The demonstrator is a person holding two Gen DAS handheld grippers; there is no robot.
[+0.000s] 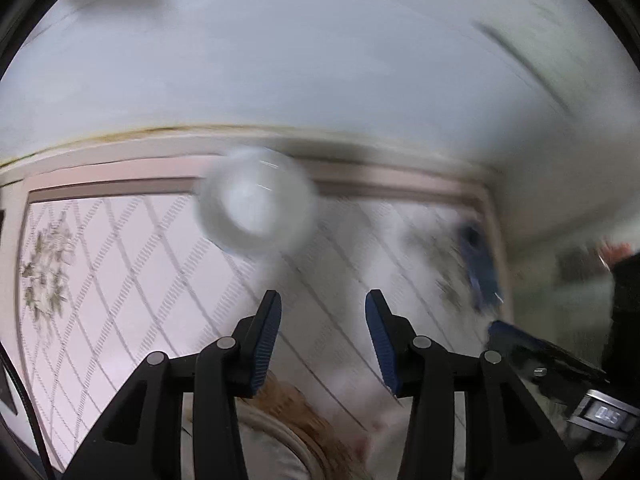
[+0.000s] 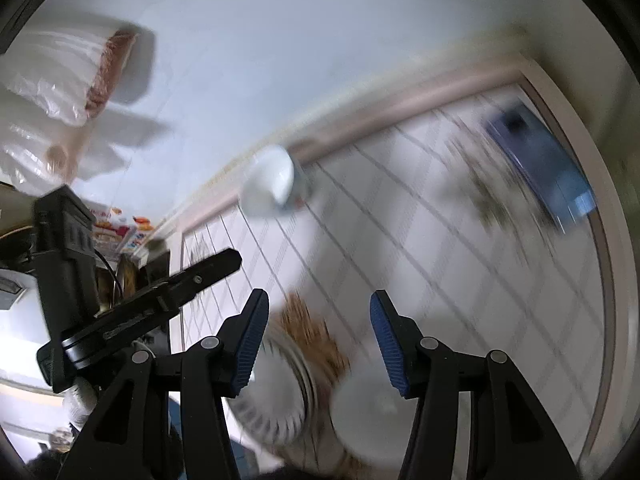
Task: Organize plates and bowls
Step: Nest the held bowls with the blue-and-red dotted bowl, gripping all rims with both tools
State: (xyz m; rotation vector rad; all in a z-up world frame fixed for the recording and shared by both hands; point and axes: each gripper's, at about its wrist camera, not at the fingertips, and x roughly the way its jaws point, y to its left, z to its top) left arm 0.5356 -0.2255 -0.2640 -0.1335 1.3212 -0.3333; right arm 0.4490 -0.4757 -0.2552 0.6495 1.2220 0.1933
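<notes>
Both views are blurred by motion. A white bowl (image 1: 254, 204) stands on the patterned tablecloth (image 1: 120, 280) near the table's far edge, ahead of my open, empty left gripper (image 1: 323, 300). The bowl also shows in the right wrist view (image 2: 269, 188), tilted by the camera angle. A white ridged plate (image 2: 276, 392) on a brown woven mat (image 2: 312, 332) lies just below my open, empty right gripper (image 2: 318, 300), with a second white round dish (image 2: 372, 412) beside it. The mat's edge (image 1: 296, 404) shows under the left gripper.
A blue box (image 2: 540, 160) lies at the table's far right corner; it also shows in the left wrist view (image 1: 478, 264). The other gripper's black body (image 2: 120, 308) sits at left. Plastic bags (image 2: 60, 80) hang by the white wall. The table's pink rim (image 1: 360, 168) runs along the wall.
</notes>
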